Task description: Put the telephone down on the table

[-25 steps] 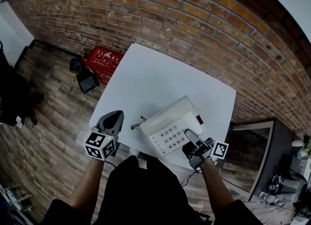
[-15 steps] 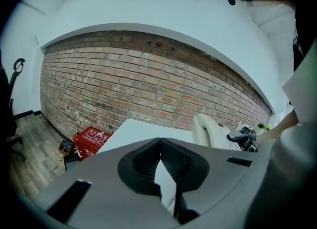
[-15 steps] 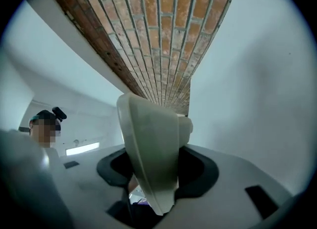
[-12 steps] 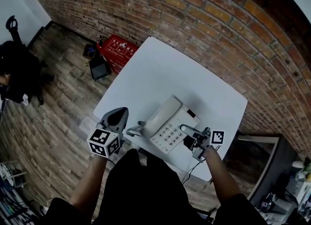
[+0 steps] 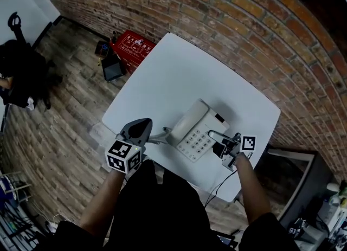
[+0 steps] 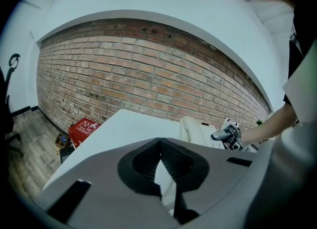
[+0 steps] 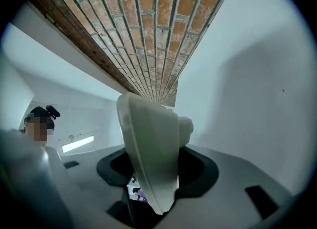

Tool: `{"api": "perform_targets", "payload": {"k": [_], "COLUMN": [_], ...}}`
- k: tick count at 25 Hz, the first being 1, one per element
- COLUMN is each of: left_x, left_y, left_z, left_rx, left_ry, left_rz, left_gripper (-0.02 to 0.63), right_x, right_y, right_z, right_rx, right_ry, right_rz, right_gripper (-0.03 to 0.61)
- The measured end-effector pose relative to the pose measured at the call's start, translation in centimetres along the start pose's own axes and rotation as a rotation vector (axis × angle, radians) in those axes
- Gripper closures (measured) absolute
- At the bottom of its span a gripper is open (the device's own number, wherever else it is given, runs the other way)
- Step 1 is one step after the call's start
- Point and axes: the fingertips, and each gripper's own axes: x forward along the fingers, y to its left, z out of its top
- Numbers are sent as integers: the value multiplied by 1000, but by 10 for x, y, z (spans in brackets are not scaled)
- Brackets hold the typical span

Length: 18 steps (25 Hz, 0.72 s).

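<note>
A cream desk telephone (image 5: 195,128) with a keypad hangs low over the near half of the white table (image 5: 179,71); whether it touches the top I cannot tell. My right gripper (image 5: 216,137) is shut on its right edge, and the cream casing (image 7: 148,149) fills the gap between the jaws. My left gripper (image 5: 161,135) reaches the telephone's left corner with its jaws nearly together and a thin white sliver pinched between them. From the left gripper view the telephone (image 6: 198,130) and the right gripper (image 6: 225,135) show beyond the table (image 6: 124,129).
A brick wall (image 5: 244,22) runs behind the table. On the wooden floor to the left lie a red box (image 5: 133,45) and a dark flat case (image 5: 112,70). A dark cabinet (image 5: 293,174) stands at the right. A thin cable (image 5: 219,185) hangs off the near table edge.
Both grippers have sunk toward the table with the telephone between them. The right side dropped more, so the telephone lies flatter and closer to the tabletop.
</note>
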Motion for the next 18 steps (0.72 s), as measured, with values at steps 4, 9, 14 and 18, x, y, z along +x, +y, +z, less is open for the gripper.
{"api": "perform_targets", "payload": {"k": [4, 9, 14, 18], "left_x": [9, 17, 24, 26], "left_y": [-5, -12, -17, -21], "left_z": [-4, -12, -13, -14], "left_rx": [2, 3, 7, 13], "left_ry": [20, 45, 56, 63], "left_rz": [-5, -12, -25, -31], "left_gripper": [601, 601, 601, 601], "right_x": [-3, -6, -2, 1], "right_y": [-15, -33, -48, -58], "right_z": [12, 19, 18, 16], "right_rx": [-14, -18, -20, -8], "right_ry": [26, 69, 111, 149], "right_rz": [-17, -60, -93, -121], "right_gripper": [357, 357, 357, 357]}}
